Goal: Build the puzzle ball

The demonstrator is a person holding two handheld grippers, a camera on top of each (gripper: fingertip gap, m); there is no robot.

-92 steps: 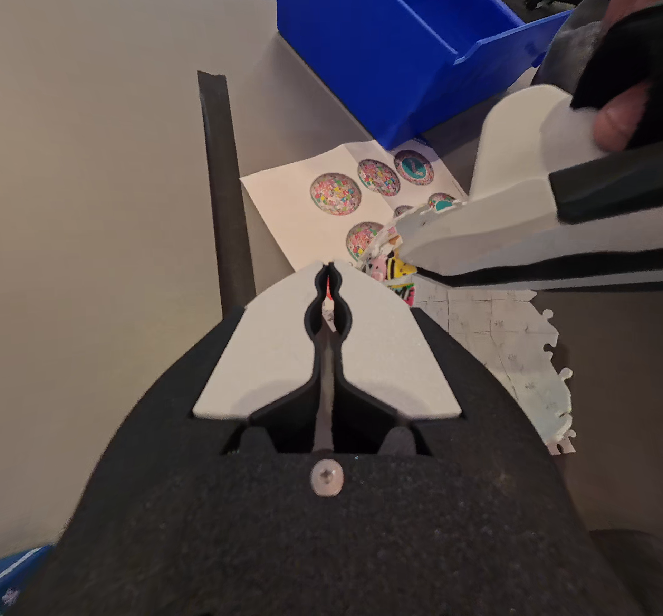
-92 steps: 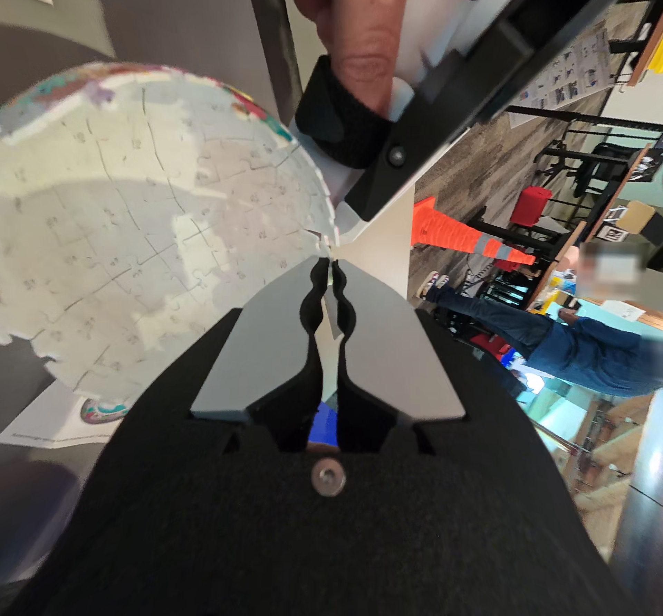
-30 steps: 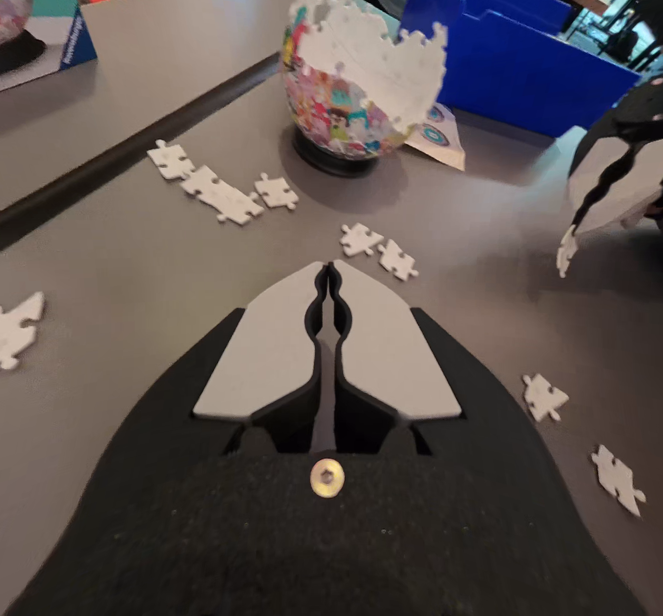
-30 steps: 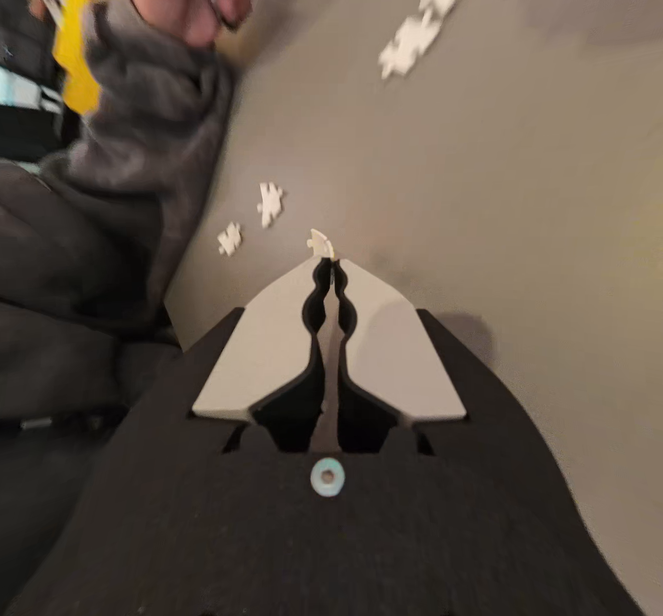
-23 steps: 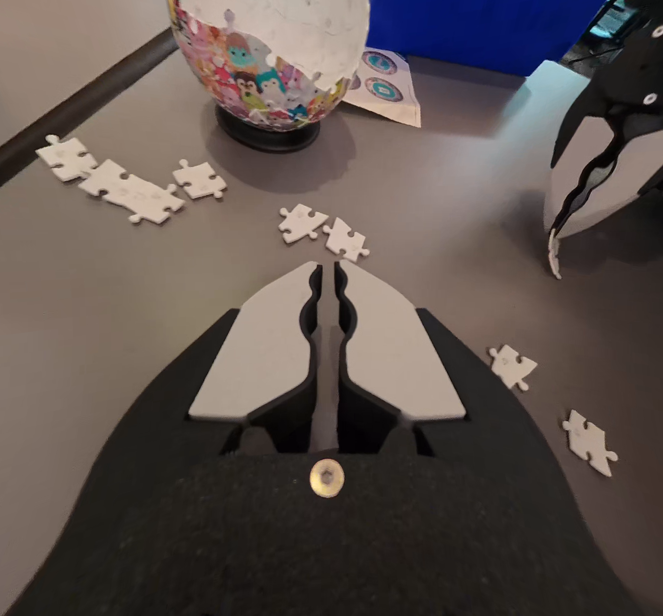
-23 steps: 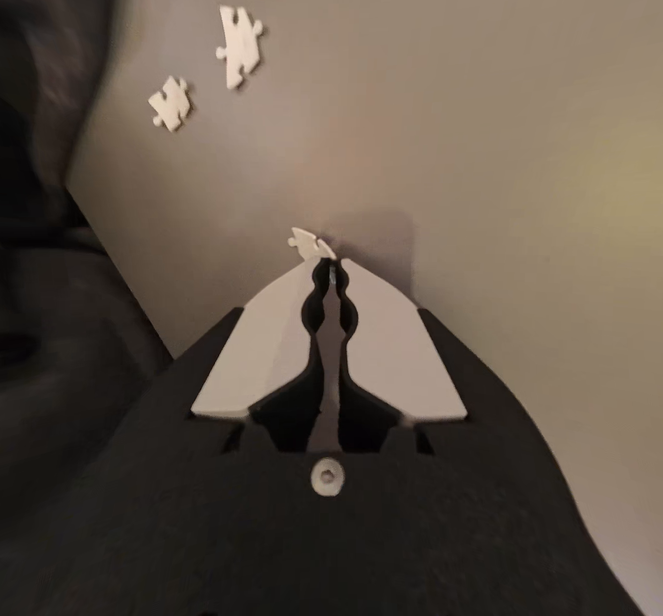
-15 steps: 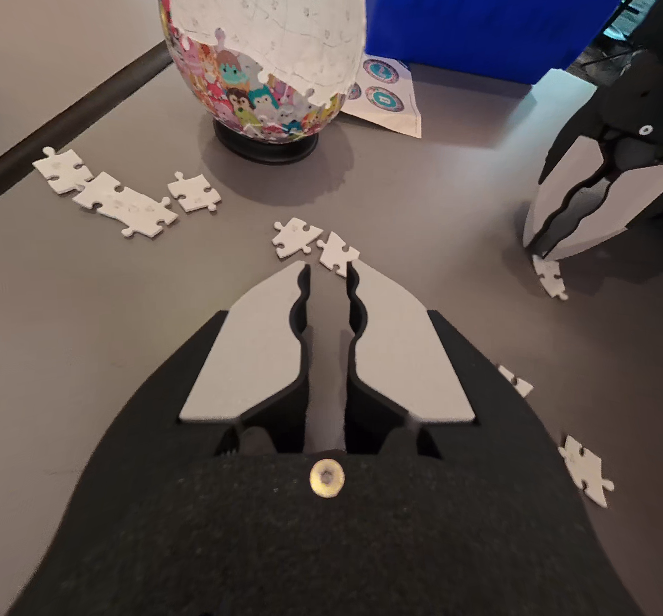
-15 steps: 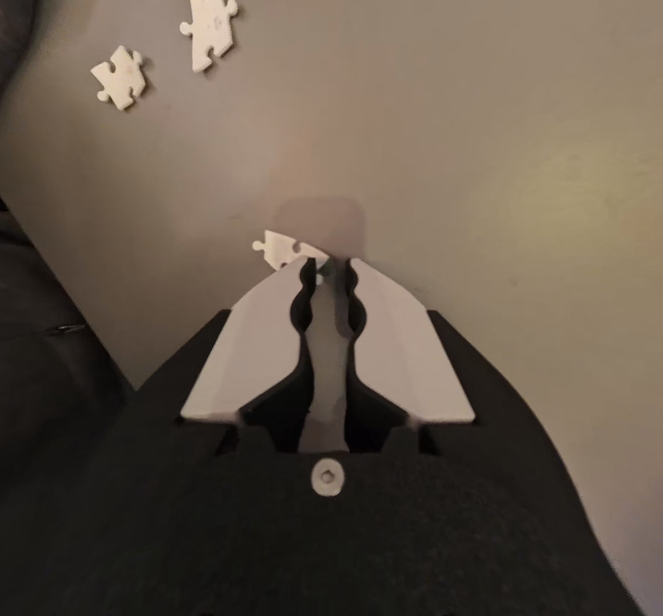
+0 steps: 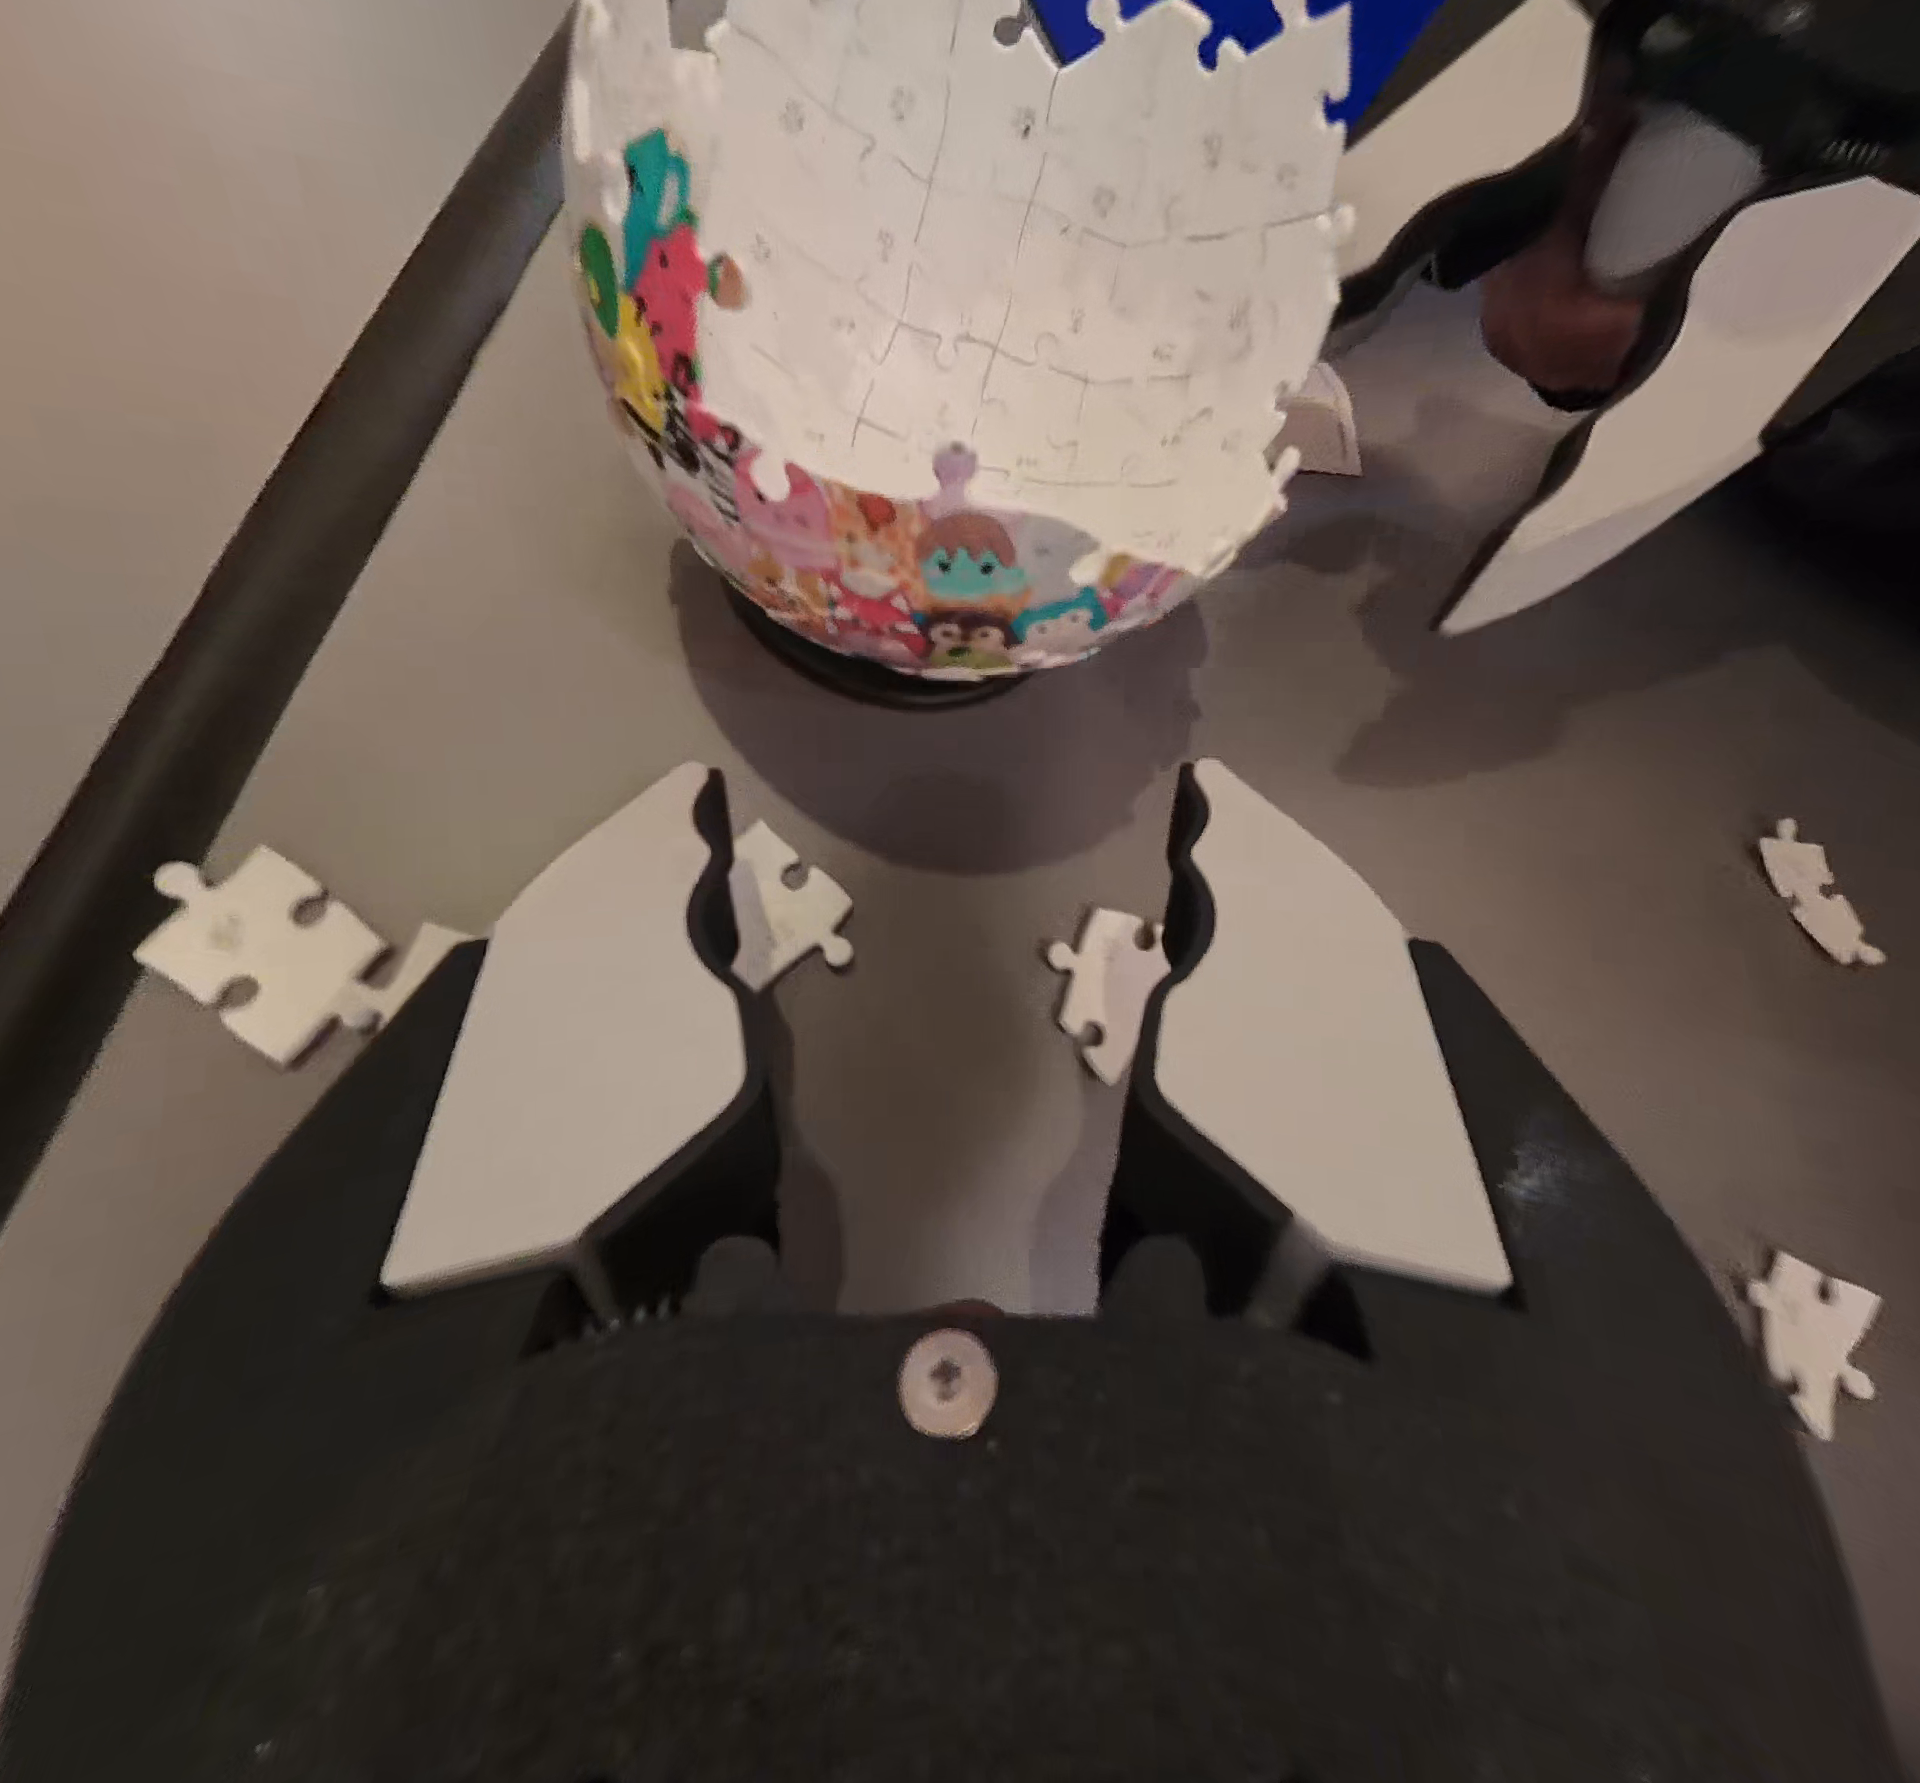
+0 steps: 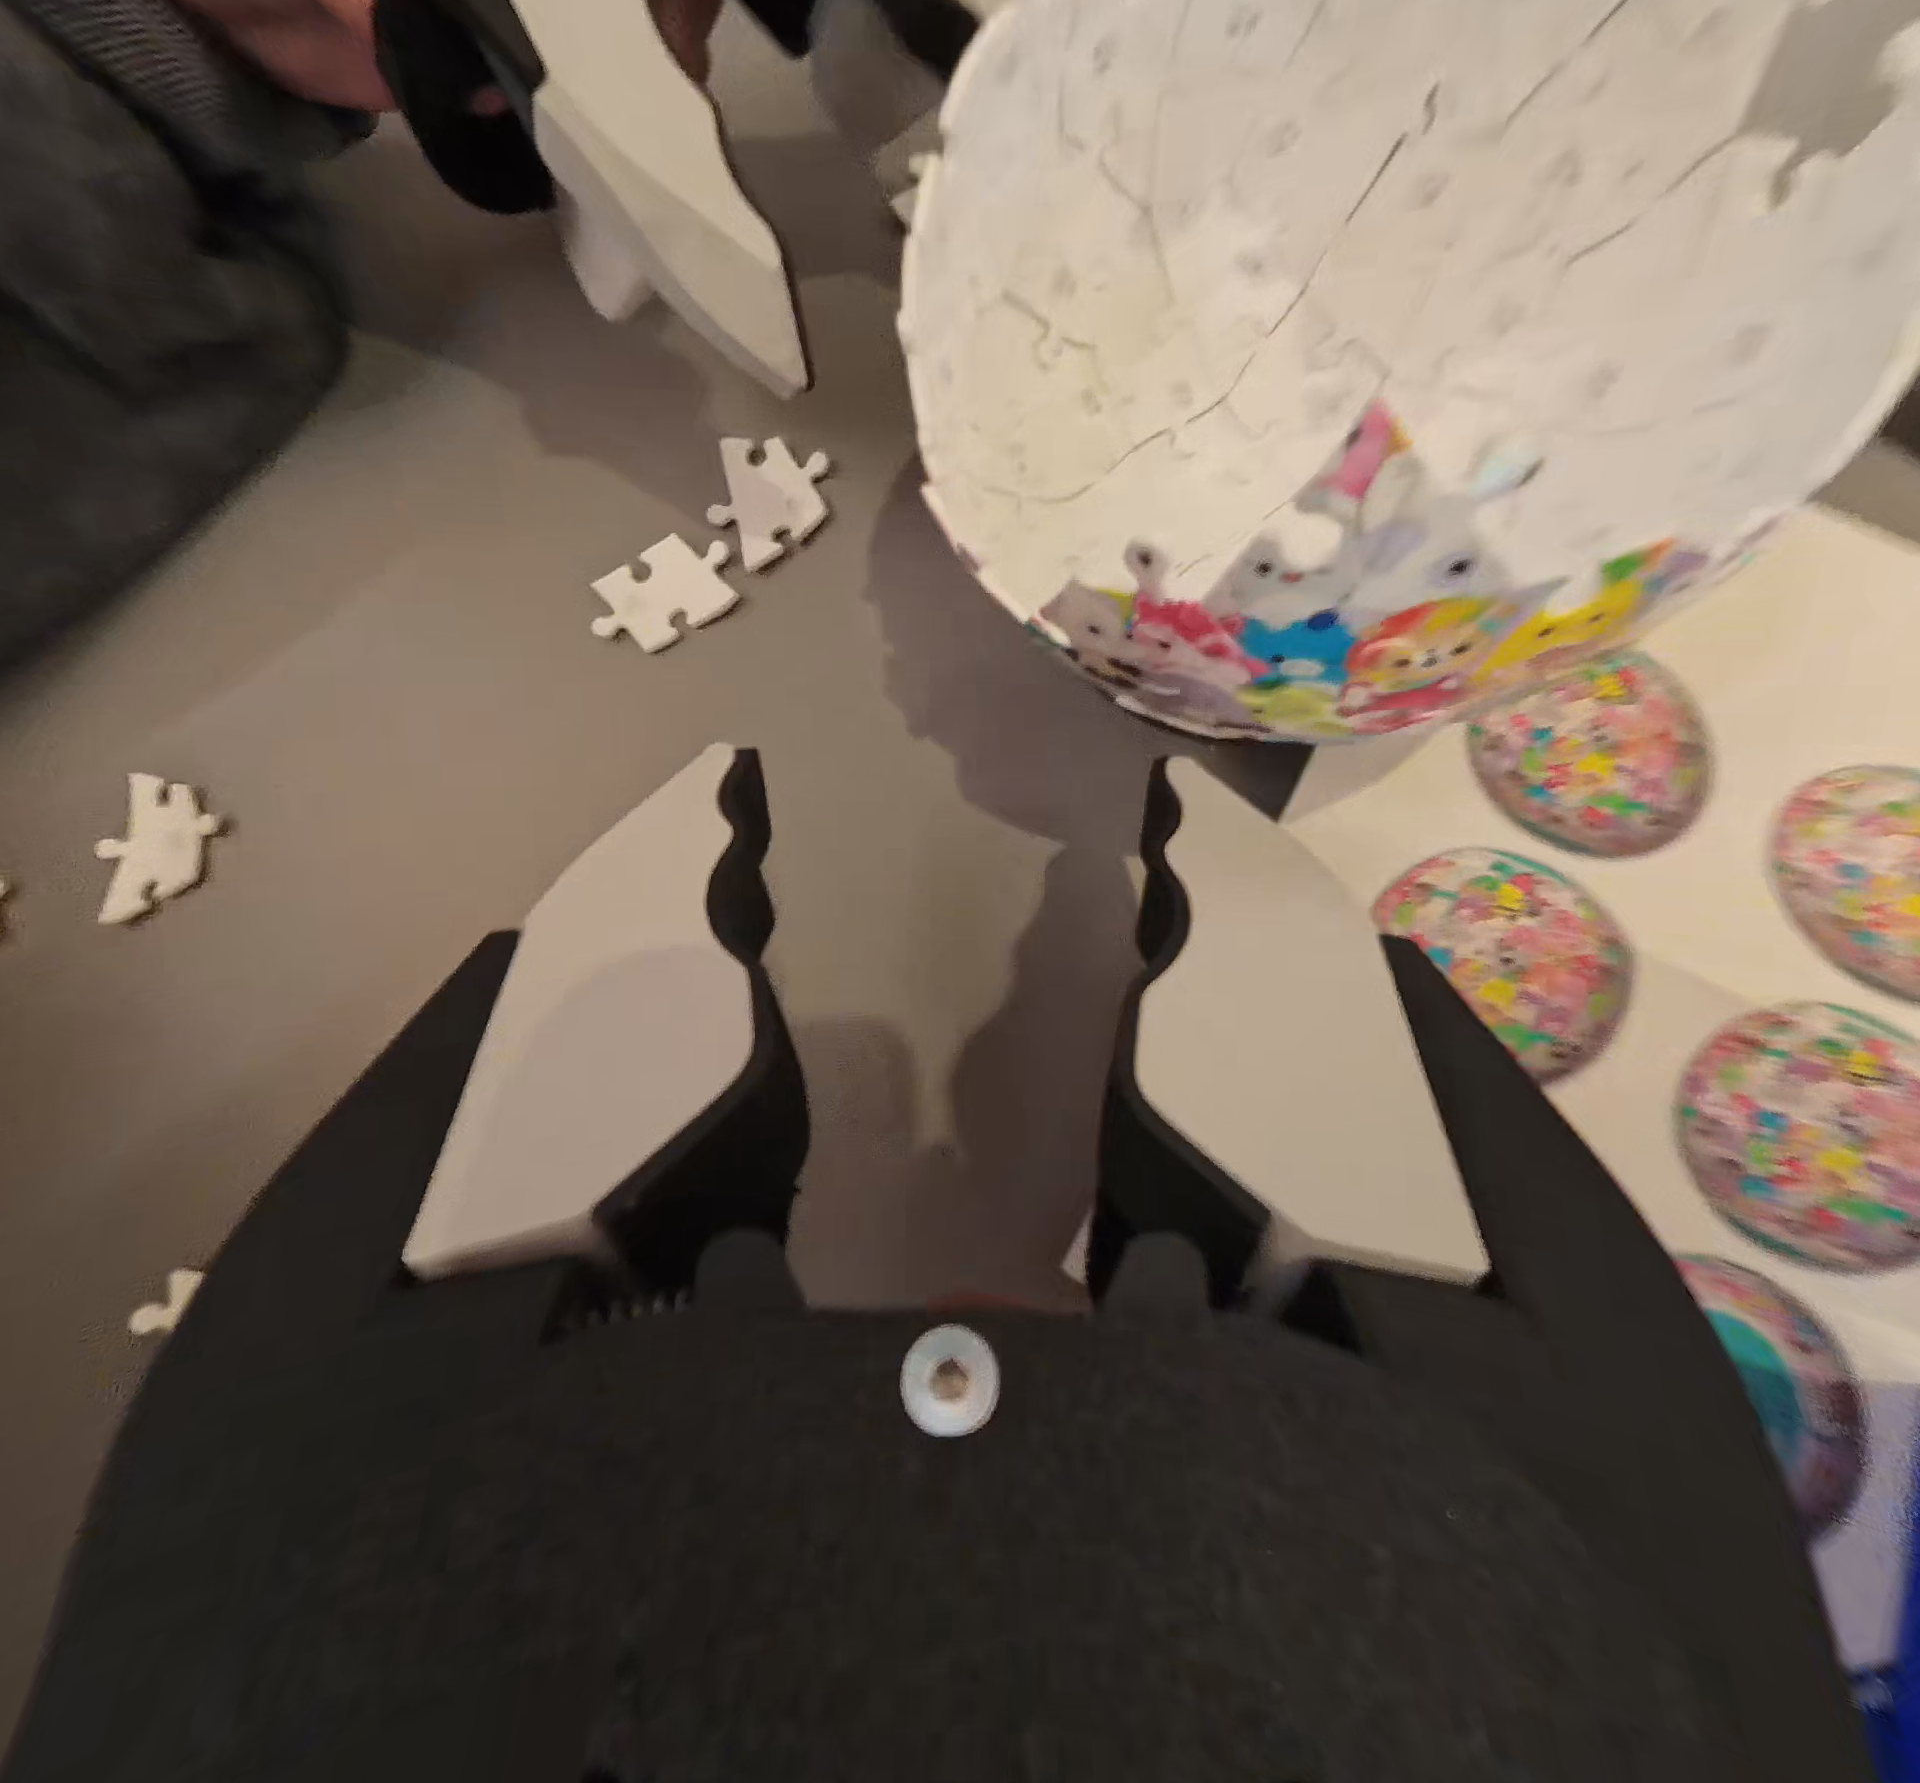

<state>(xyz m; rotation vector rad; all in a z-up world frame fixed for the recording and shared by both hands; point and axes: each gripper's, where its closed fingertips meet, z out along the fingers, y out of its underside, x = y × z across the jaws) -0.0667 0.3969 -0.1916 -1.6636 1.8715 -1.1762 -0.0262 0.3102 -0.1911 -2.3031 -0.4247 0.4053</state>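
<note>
Jaws of the left gripper (image 9: 948, 783) stand spread and empty above the grey surface (image 9: 1403, 902); the right gripper (image 10: 948, 772) is likewise spread wide, holding nothing. The half-built puzzle ball (image 9: 966, 299), white inside and cartoon-printed outside, sits on its black round stand (image 9: 883, 679) ahead of both. Loose white puzzle pieces (image 9: 784, 907) lie scattered nearby.

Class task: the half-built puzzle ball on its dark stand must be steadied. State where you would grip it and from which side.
Probably low on the puzzle ball, around the closed printed band just above the stand, coming level from either side. The upper shell is open with a jagged, unsupported rim that would likely flex or pop apart. Both the left gripper and right gripper are open.
</note>
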